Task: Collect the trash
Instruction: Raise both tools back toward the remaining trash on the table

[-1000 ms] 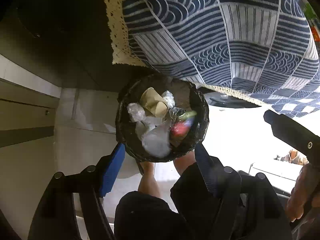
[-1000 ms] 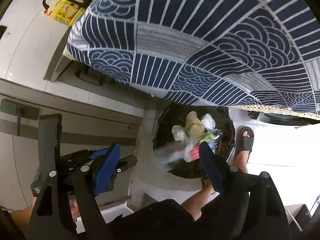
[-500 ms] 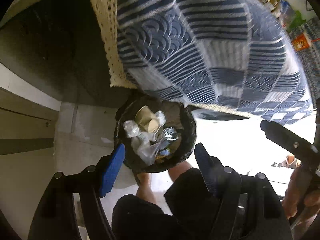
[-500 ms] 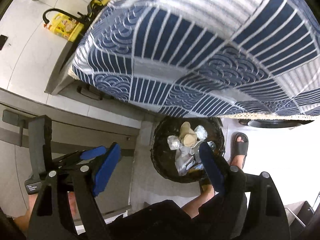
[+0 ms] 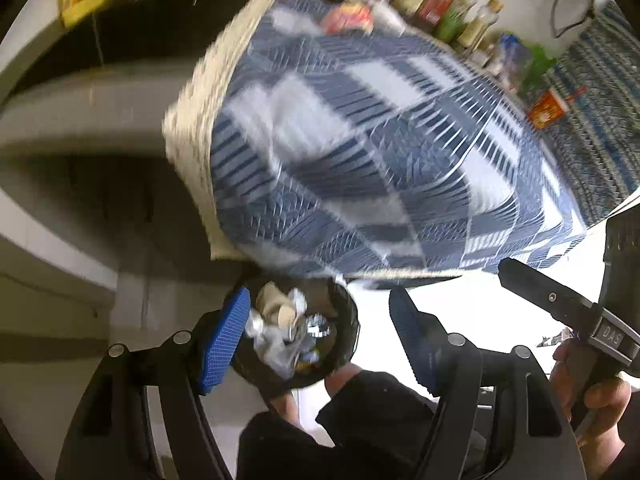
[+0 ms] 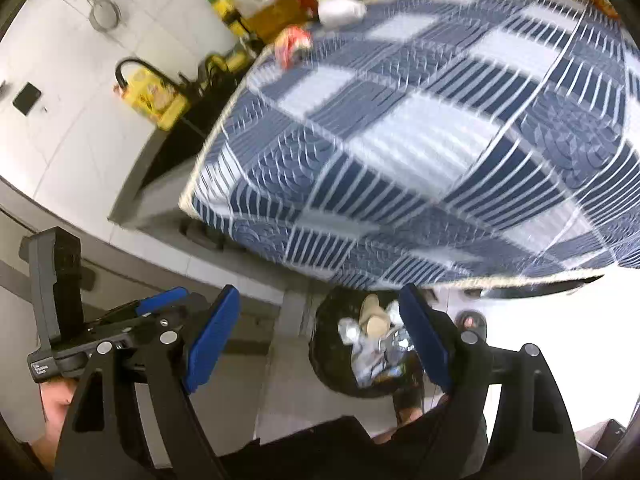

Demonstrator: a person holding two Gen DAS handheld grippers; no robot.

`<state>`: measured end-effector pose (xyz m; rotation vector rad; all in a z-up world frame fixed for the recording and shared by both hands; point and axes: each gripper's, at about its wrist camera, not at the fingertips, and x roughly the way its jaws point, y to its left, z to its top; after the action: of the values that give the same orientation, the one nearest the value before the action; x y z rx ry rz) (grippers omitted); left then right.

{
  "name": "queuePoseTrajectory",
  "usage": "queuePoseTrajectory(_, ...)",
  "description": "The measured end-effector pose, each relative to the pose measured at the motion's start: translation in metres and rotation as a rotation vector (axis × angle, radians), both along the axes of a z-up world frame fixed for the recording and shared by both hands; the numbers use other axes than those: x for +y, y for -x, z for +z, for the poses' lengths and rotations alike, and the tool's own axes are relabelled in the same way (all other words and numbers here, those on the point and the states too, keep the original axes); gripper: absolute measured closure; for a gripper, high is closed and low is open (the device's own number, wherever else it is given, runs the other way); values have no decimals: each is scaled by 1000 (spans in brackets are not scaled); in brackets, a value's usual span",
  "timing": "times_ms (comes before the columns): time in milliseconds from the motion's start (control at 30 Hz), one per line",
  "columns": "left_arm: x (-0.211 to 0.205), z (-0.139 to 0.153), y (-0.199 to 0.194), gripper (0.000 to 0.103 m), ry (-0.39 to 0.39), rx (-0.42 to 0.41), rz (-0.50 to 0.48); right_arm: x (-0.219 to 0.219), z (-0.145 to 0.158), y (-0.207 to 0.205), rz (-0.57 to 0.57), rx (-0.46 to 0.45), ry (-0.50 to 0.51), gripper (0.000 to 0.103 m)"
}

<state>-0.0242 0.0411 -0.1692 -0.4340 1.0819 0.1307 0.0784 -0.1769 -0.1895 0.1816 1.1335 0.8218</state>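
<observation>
Left tongs (image 5: 320,320): blue pads spread wide, nothing between them. Right tongs (image 6: 320,332): likewise spread and empty.

Below and ahead of both, on the floor: black-lined trash bin (image 5: 348,312), part full of crumpled foil, clear plastic and a paper cup (image 6: 374,322). In the left view it sits between the pads but well beneath them, no contact. In the right view it lies behind the right-hand pad.

Further out, above the bin: counter under a blue-and-white patterned cloth (image 6: 420,128). At its far edge, a red-and-white wrapper (image 6: 292,46) and a crumpled white piece (image 6: 340,10), well apart from both tongs; blurred, identity uncertain.

Handling, judged: both light, soft, crushable. Pinch across the bulk; a thin edge may slip.
</observation>
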Motion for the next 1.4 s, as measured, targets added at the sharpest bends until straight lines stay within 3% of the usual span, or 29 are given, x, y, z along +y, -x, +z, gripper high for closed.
queuePoseTrajectory(267,9,50,-17,33,-54,-129,-27,-16,43,-4,-39,-112,-20,22)
queuePoseTrajectory(500,20,79,-40,33,-79,-186,-30,-28,79,-24,-60,-234,10,22)
queuePoseTrajectory(700,20,91,-73,33,-91,-184,-53,-28,104,-49,-54,-288,-30,17)
queuePoseTrajectory(767,19,96,-84,33,-102,-189,-61,-27,115,-58,-61,-310,-41,6)
queuePoseTrajectory(933,25,109,-116,33,-126,-194,-55,-26,142,-84,-56,-364,-57,5)
queuePoseTrajectory(1000,24,113,-128,28,-134,-197,-56,-27,148,-96,-60,-358,-71,5)
queuePoseTrajectory(1400,22,96,-203,25,-131,-131,-63,-19,145,-156,-38,-361,-45,5)
